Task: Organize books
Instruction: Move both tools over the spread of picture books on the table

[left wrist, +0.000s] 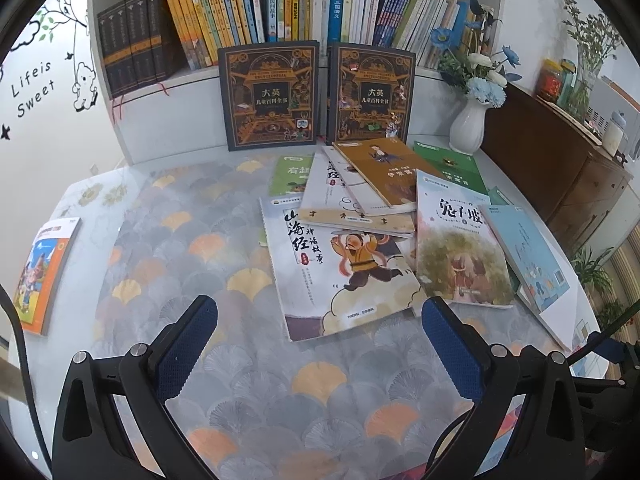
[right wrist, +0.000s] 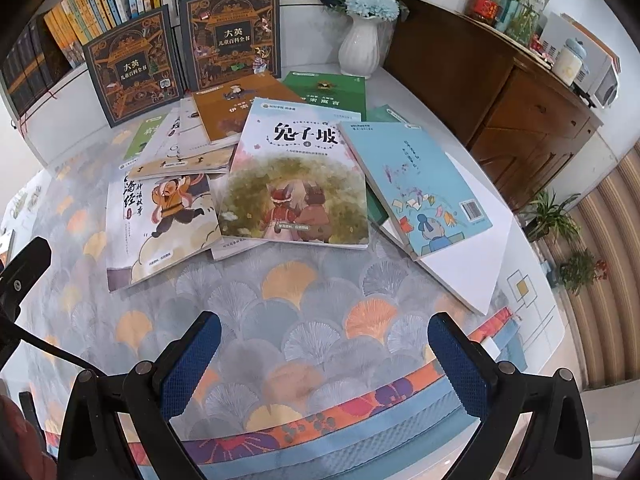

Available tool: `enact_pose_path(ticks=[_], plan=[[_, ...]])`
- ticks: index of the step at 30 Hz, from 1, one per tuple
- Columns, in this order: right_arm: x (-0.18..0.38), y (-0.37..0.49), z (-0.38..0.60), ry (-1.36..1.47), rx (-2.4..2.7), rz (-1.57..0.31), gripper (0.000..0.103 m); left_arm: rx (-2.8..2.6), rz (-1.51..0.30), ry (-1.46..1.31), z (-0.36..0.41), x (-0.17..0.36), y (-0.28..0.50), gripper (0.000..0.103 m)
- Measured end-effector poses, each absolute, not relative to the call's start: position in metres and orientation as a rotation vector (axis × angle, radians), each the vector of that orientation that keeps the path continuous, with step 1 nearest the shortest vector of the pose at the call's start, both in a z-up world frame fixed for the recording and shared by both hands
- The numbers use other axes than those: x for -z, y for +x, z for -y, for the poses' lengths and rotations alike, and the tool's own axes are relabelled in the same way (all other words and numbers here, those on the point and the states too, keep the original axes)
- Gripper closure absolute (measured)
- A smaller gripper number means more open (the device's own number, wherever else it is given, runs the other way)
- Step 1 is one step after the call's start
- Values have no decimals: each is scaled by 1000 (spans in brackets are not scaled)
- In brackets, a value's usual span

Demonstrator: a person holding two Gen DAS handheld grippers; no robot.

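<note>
Left gripper (left wrist: pixel 318 322) and right gripper (right wrist: pixel 324 336): jaws spread, empty, above the tablecloth (right wrist: pixel 304 312). Ahead, loose books overlap in a heap: myth book (left wrist: pixel 340 268), rabbit book (right wrist: pixel 296 184), blue book (right wrist: pixel 420 184). An orange book (left wrist: pixel 42 276) lies apart, far left. Behind the heap, two dark encyclopedias (left wrist: pixel 272 96) stand against the shelf (left wrist: pixel 320 8).

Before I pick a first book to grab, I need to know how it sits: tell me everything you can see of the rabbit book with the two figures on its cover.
The rabbit book is a thin glossy paperback, closed, lying face up and slightly askew. Its cover shows black title characters above two red-clad figures in greenery. It rests on top of the pile: its left edge overlaps the white cartoon-figure book, and the light blue book lies against its right side. Neither gripper touches it.
</note>
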State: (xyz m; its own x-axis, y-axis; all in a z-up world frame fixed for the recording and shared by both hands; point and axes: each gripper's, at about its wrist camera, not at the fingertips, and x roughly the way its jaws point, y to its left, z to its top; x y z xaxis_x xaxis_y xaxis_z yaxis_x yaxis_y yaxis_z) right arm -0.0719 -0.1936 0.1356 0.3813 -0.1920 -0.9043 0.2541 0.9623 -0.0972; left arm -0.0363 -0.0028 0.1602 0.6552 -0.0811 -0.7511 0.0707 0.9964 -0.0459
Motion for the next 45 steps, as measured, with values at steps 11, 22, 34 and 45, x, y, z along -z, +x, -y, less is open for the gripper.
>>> enact_pose_path(ticks=[11,22,34,45], plan=[[-131,-73,194,68,293,-1157,0,92,-846,4,3,-160,-36,1],[-131,-71,192,99,274,-1144,0,75,-881,-12,-4,-152,-32,1],[-128,-71,192,82,281,-1157,0,89,-891,-8,-3,-148,-29,1],[-141,-64,218,68,257,-1115,0,91,-867,-15,14,-158,-32,1]])
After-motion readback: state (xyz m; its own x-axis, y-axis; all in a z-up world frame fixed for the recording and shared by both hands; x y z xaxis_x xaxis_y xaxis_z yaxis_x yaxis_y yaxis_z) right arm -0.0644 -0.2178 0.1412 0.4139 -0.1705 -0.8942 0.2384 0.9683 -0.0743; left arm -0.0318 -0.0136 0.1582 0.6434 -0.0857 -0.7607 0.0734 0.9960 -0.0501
